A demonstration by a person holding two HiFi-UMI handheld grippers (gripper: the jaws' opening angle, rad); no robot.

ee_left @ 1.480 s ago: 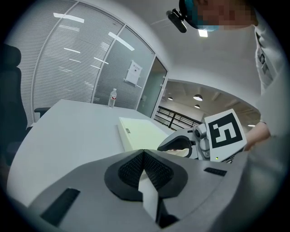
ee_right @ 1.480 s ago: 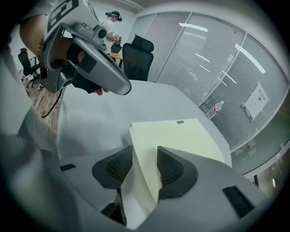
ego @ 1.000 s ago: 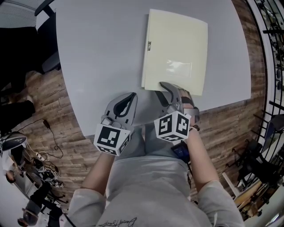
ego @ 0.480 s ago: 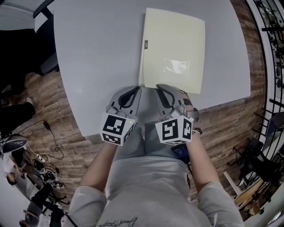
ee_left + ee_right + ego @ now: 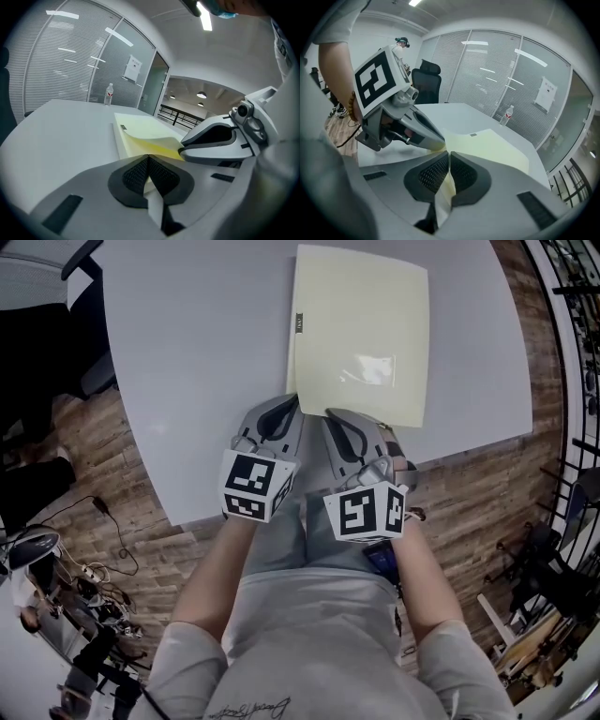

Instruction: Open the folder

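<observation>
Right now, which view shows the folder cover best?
Left gripper view: the cover curls up off the yellow inside. Right gripper view: only its edge, the right gripper's jaws just closed on it. Head view: whole folder from above, lift unseen.

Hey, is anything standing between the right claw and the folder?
Nothing visible: the right claw has just been closing and now grips the folder at its near edge. The left claw sits shut beside it.

Pale grey short-sleeved shirt (image 5: 309, 643) and grey trousers (image 5: 281, 540) clothe the person; the grey left gripper (image 5: 292, 401) and right gripper (image 5: 331, 415) bear black-and-white marker cubes (image 5: 251, 486) at six o'clock, with black ribbed fingers (image 5: 133, 174).
</observation>
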